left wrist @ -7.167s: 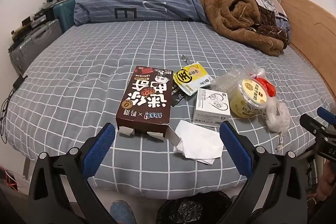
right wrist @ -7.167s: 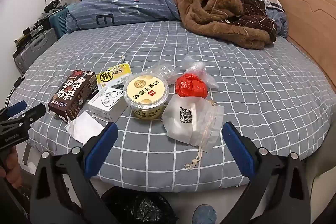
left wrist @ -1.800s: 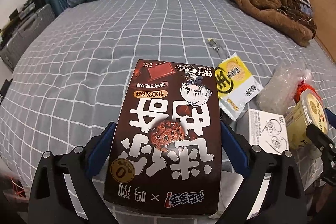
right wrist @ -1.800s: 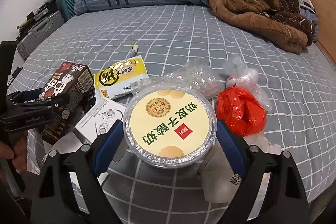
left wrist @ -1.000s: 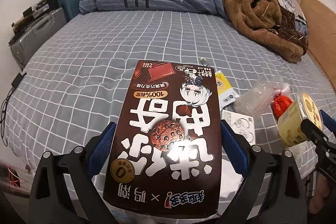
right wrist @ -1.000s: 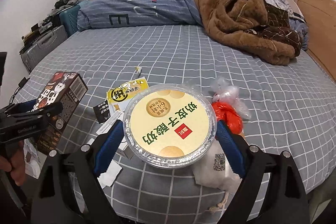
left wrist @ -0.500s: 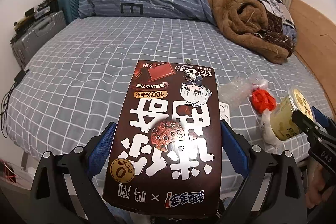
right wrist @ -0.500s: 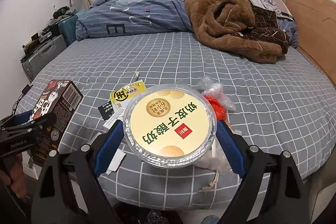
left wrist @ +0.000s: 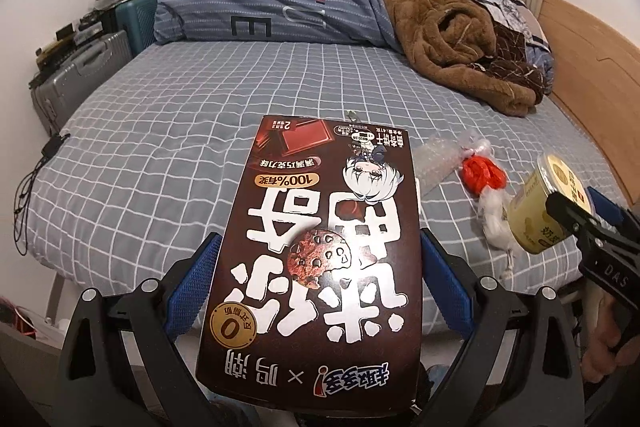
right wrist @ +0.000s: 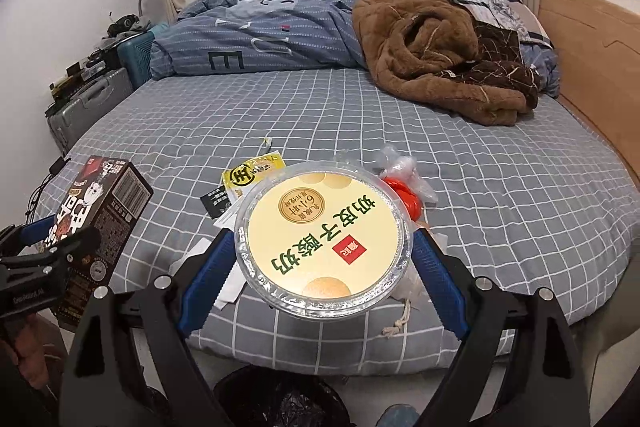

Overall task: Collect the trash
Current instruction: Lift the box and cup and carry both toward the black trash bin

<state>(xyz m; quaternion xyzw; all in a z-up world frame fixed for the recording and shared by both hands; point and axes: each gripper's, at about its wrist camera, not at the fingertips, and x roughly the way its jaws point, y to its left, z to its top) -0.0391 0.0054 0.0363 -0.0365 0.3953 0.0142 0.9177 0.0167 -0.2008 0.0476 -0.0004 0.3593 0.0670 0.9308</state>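
Note:
My left gripper (left wrist: 316, 267) is shut on a dark brown chocolate biscuit box (left wrist: 320, 251), held in the air over the bed's near edge. The right gripper (right wrist: 322, 259) is shut on a round yellow yoghurt tub (right wrist: 324, 239) with a foil-rimmed lid, also lifted. Each held thing shows in the other view: the tub (left wrist: 540, 211) at the right, the box (right wrist: 96, 223) at the left. On the checked bedsheet lie a red bag (left wrist: 482, 175), a yellow sachet (right wrist: 252, 175), clear wrap (left wrist: 436, 163) and white paper (right wrist: 224, 267). A black-lined bin (right wrist: 280, 399) stands on the floor below.
A brown blanket (right wrist: 440, 55) and blue duvet (right wrist: 256, 35) are heaped at the far end of the bed. Suitcases (left wrist: 76, 79) stand along the left wall, and a wooden headboard (right wrist: 592, 67) runs along the right. A hand (left wrist: 604, 339) holds the right gripper's handle.
Both grippers have pulled back from the bed and risen with the box and the tub. The bed looks farther away and the bin has come into the right wrist view.

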